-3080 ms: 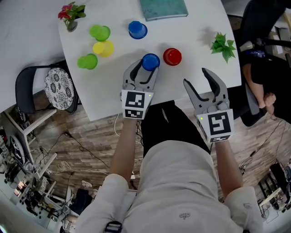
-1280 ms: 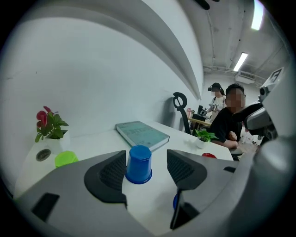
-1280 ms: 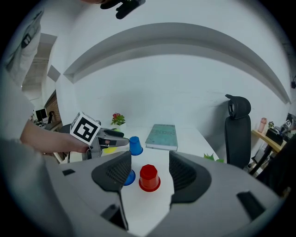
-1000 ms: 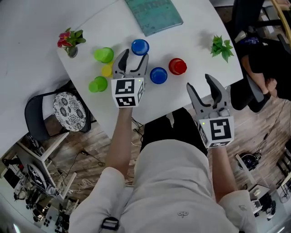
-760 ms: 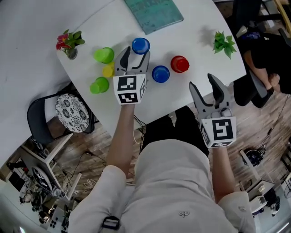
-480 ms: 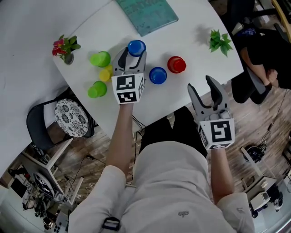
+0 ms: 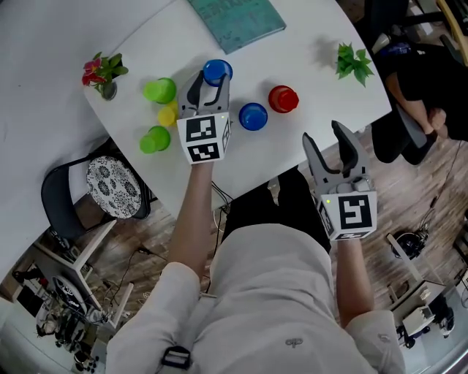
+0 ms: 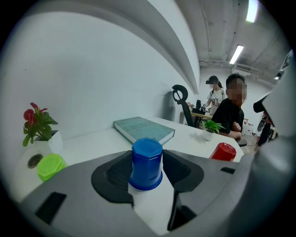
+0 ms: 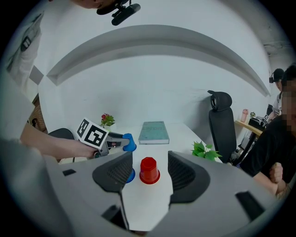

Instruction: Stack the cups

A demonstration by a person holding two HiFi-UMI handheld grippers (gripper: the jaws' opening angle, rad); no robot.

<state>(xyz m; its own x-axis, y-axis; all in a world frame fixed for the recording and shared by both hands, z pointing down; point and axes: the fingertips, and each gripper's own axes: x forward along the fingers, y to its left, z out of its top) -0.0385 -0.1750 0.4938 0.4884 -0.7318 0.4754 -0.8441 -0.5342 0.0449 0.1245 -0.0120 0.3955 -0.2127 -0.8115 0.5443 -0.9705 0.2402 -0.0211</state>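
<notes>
Gripping an upturned blue plastic cup (image 8: 146, 163) for stacking.
Just closed on its sides with left gripper (image 7: 210, 79), for lifting; right gripper (image 7: 324, 133) held wide, empty, waiting.

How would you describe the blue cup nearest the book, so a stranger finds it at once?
On the white table, find the teal book. The upside-down blue cup nearest it stands between the left gripper's jaws, which have just been closing on it; the other blue cup stands free beside the red cup.
</notes>
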